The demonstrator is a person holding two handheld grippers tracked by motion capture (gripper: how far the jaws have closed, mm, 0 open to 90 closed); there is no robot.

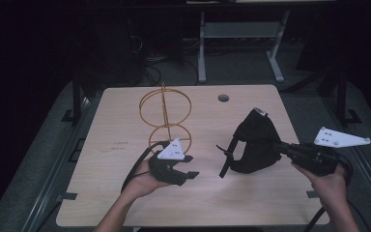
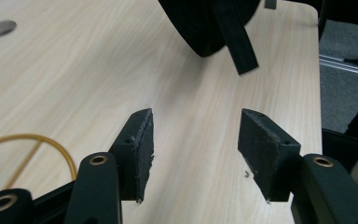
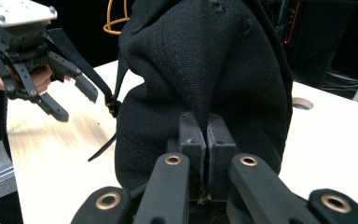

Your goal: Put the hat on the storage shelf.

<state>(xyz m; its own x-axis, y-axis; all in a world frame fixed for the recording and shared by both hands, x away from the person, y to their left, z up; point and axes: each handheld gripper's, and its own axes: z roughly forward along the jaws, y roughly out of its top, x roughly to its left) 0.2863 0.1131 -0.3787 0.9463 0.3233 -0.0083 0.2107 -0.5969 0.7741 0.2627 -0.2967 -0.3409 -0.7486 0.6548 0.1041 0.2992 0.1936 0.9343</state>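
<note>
Two grippers: left gripper (image 1: pixel 186 166) near the wire stand (image 1: pixel 165 115), jaws apart, nothing between; black cap (image 1: pixel 253 142) well right of it, lifted off table (image 1: pixel 125 193), pinched by right gripper (image 3: pixel 206 135). Right gripper view shows pads clamping fabric.

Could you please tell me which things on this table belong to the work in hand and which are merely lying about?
In use:
- black fabric cap, pinched by the right gripper
- left gripper, open beside it

Lying about:
- golden wire stand
- round hole in the wooden table
</note>
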